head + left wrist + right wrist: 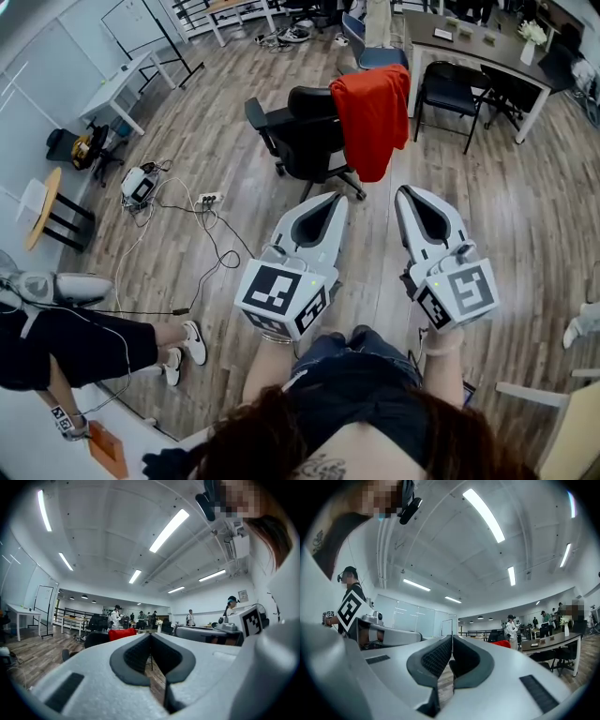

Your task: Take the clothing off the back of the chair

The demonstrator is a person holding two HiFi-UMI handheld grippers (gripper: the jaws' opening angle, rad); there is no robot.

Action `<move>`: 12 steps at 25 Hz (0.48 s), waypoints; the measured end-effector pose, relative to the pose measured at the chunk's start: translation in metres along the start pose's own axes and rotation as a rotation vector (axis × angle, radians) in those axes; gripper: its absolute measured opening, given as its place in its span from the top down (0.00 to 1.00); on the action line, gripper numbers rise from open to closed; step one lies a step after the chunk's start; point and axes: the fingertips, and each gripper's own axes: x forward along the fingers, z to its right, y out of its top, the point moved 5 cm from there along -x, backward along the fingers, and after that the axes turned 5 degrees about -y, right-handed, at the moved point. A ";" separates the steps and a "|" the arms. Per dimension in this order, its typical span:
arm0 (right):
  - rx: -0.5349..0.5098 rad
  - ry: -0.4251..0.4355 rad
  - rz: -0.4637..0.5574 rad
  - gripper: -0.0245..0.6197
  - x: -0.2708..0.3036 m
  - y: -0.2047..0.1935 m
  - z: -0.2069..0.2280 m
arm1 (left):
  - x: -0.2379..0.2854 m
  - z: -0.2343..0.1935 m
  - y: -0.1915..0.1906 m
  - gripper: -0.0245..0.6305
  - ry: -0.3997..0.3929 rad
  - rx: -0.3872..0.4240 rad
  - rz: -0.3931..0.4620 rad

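Both tongs shut, nothing between them: left tongs (336,200) and right tongs (404,191) side by side, well apart from the chair. Red clothing (372,117) hangs over the back of the black office chair (302,139). Only the head view gives the wood floor (216,112), loose cables (211,234) and the dark table (469,45) behind the chair. Only the gripper views give the ceiling light strips (168,529) and standing people (115,618) far off.
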 end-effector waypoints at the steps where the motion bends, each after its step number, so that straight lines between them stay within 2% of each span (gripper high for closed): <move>1: 0.001 0.004 0.000 0.97 0.001 -0.001 0.004 | 0.004 0.000 -0.001 0.94 0.001 -0.002 0.001; 12: 0.018 0.051 0.000 0.96 0.017 -0.012 0.054 | 0.051 0.000 -0.007 0.94 0.037 -0.033 0.015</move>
